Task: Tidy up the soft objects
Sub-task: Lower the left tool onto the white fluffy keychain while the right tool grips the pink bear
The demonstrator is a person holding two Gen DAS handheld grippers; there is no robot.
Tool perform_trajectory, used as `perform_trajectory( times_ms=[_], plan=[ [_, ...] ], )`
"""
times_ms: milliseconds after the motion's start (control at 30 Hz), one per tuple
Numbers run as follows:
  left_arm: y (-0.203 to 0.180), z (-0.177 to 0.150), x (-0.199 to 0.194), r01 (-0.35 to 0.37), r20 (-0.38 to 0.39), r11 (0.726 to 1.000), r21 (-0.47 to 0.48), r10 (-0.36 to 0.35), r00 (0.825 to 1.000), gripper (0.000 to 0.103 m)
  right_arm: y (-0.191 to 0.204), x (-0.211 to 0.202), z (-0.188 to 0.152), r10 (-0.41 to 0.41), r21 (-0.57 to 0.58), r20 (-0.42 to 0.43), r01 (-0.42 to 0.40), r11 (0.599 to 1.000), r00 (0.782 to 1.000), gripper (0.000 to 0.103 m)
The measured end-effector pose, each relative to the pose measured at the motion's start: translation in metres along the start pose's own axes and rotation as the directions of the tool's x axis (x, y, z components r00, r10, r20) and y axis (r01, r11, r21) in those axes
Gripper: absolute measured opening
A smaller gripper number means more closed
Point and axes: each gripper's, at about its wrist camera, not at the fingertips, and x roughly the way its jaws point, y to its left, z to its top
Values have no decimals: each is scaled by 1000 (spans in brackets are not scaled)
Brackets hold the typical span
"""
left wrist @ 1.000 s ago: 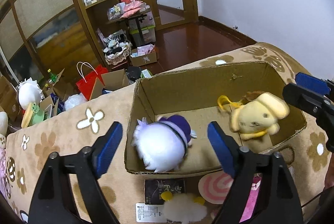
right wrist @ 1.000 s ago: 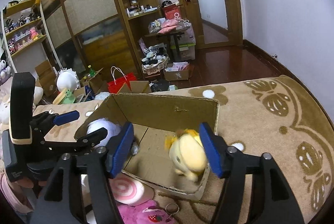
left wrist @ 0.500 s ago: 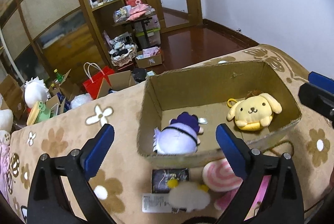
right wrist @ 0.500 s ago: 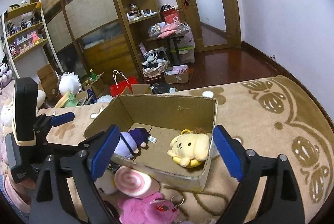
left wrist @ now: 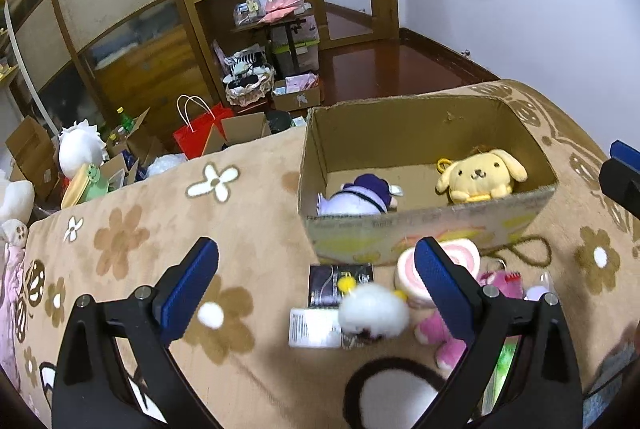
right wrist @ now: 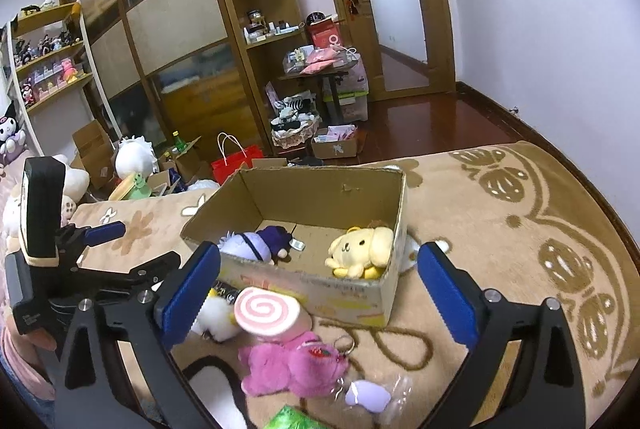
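A cardboard box (left wrist: pixel 424 229) (right wrist: pixel 352 295) sits on the flowered blanket. In it lie a purple-and-white plush (left wrist: pixel 356 199) (right wrist: pixel 256 245) and a yellow dog plush (left wrist: pixel 478 177) (right wrist: pixel 362 251). In front of the box lie a white fluffy plush (left wrist: pixel 374 313) (right wrist: pixel 214 317), a pink swirl roll plush (left wrist: pixel 464 257) (right wrist: pixel 266 311) and a pink plush (right wrist: pixel 296 365) (left wrist: pixel 448 345). My left gripper (left wrist: pixel 316 287) is open and empty above the white plush. My right gripper (right wrist: pixel 318 291) is open and empty, above the roll and the box front.
A black card (left wrist: pixel 340 283) and a white label (left wrist: pixel 314 329) lie by the white plush. A small lilac item in a clear bag (right wrist: pixel 368 395) lies near the pink plush. Beyond the blanket edge are a red bag (left wrist: pixel 200 137), boxes and shelves.
Both grippers have pulled back and up from the box, empty. The two plushes have settled on the box floor. More of the toys in front of the box now shows.
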Motion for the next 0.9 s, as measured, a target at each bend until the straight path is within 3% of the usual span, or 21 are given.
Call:
perform_trajectory(
  times_ms=[333,900],
  plan=[
    [-2,-16,-1,35,-67,999,1,-34,997,98,8,-10,-14,3,-9,-15,-3,1000,1000,103],
    [-18,-34,58,84,-235,996,13,-78,969,98,-9,36,-44,-34,40,-163,41,998,986,103]
  ],
)
